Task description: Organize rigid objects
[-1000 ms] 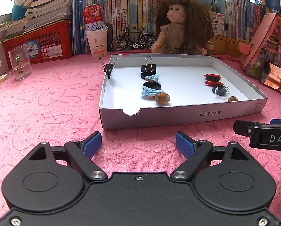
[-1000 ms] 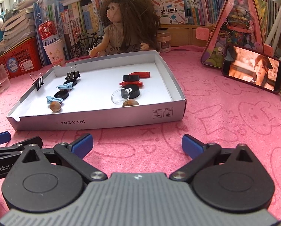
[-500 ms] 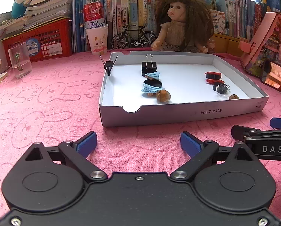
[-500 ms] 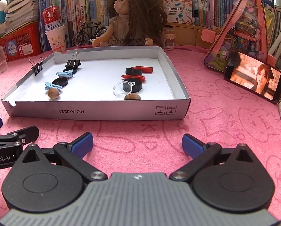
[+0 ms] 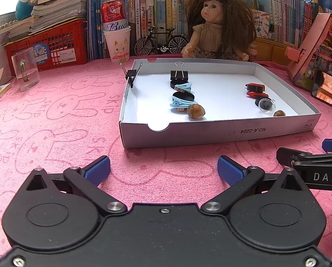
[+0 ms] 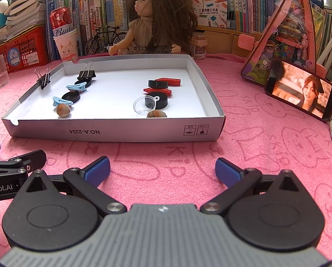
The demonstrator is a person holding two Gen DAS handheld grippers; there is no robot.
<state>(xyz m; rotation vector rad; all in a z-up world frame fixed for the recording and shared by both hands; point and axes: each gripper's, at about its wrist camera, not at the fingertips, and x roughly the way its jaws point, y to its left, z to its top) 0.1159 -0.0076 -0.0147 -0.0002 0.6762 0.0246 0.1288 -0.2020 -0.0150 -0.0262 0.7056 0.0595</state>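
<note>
A pink rabbit-print cloth (image 5: pixel 54 115) covers the desk, and a shallow white box lid (image 5: pixel 210 133) lies on it in front of a seated doll (image 6: pixel 157 22). The left hand-held gripper (image 5: pixel 163 170) and right hand-held gripper (image 6: pixel 162 169) sit low over the cloth just short of the lid, each with fingers spread apart and nothing between them. Inside the lid lie black binder clips (image 5: pixel 179 74), blue clips (image 5: pixel 179 103), black discs (image 6: pixel 157 101), red pieces (image 6: pixel 168 81) and two hazelnuts (image 5: pixel 195 112).
</note>
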